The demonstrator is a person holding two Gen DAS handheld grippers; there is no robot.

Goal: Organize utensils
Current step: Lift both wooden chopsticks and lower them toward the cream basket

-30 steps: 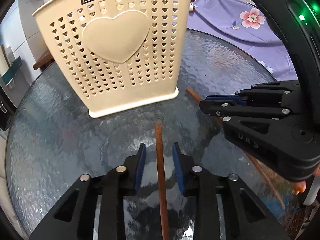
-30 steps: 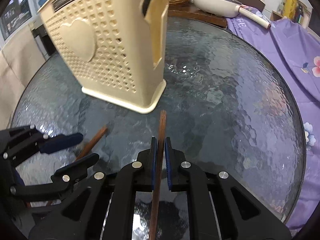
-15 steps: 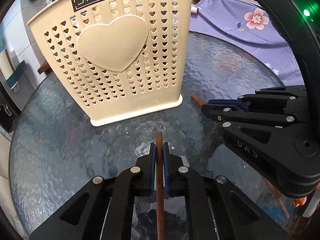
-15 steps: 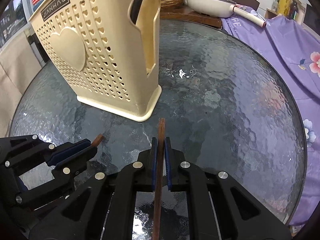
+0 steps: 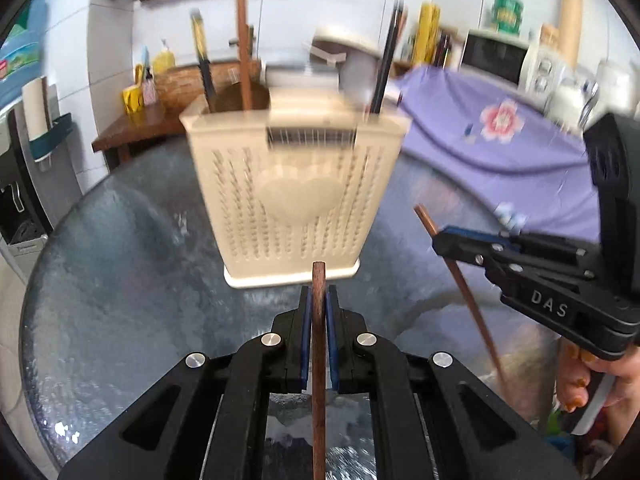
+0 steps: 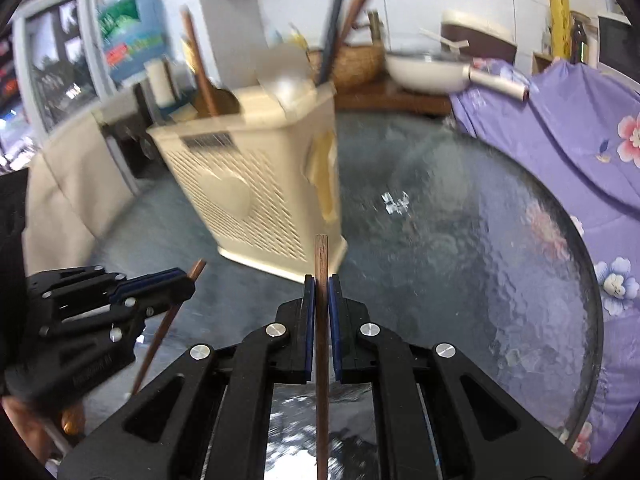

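Two tools, each clamped on one brown chopstick. Left tool (image 5: 319, 300): blue pads pressed tight on left chopstick (image 5: 319, 360), stick runs straight up the middle of the left wrist view, tip poking just past the pads, lower end out of frame. Right tool (image 6: 319, 288): same grip on right chopstick (image 6: 321, 340), tip just beyond the pads, rest running down out of frame. Both sticks look lifted off the glass surface (image 5: 120, 280); contact at the lower ends can't be told.

Cross views: right tool shows at the right of the left wrist view (image 5: 440, 242), its stick (image 5: 460, 276) slanting down through it toward the near edge. Left tool shows at the left of the right wrist view (image 6: 188, 282), stick tip (image 6: 198, 268) sticking out past it. A hand (image 5: 592, 380) holds the right tool's handle; fingers partly visible.

Cream holder (image 5: 296, 196) stands upright near the surface centre, ahead of both tools, apart from both stick tips. Perforated front, heart panel, dark label near rim. Several utensils (image 5: 242, 40) stand in it, handles up; blurred, kinds unclear.

Purple floral cloth (image 6: 560, 140) past the right edge of the surface. White pan (image 6: 428, 72) on a wooden shelf beyond the far edge. Frames motion-blurred.
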